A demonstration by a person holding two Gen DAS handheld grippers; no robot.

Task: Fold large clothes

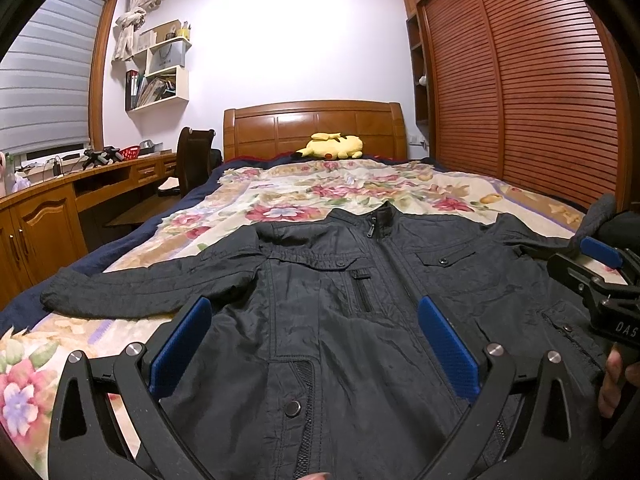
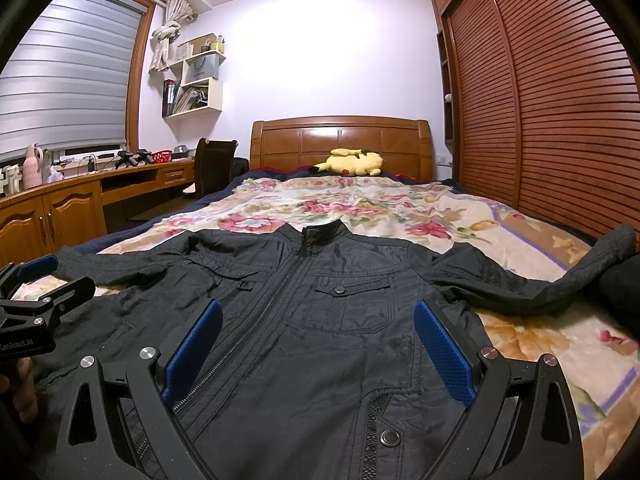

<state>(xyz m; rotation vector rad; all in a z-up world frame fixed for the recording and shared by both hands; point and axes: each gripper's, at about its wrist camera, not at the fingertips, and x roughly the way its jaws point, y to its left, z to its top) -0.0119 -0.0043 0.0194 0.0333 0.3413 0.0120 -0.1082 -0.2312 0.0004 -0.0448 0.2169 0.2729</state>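
Hovering over the jacket (image 1: 360, 320), both grippers' jaws gape.

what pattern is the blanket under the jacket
Cream blanket with a pink and red floral print, under the black jacket; clearest in the right wrist view.

Black jacket (image 1: 340, 320) flat on floral bedspread (image 1: 280, 192); left claw (image 1: 316, 336) open above it.

Left gripper (image 1: 314, 338) is held low and level, fingers (image 1: 182, 346) spread wide with nothing between them. Right gripper (image 2: 318, 340) is held alongside in the same pose, fingers (image 2: 444, 354) likewise parted and empty. Both are gripped by bare hands (image 1: 612, 384) from beneath.
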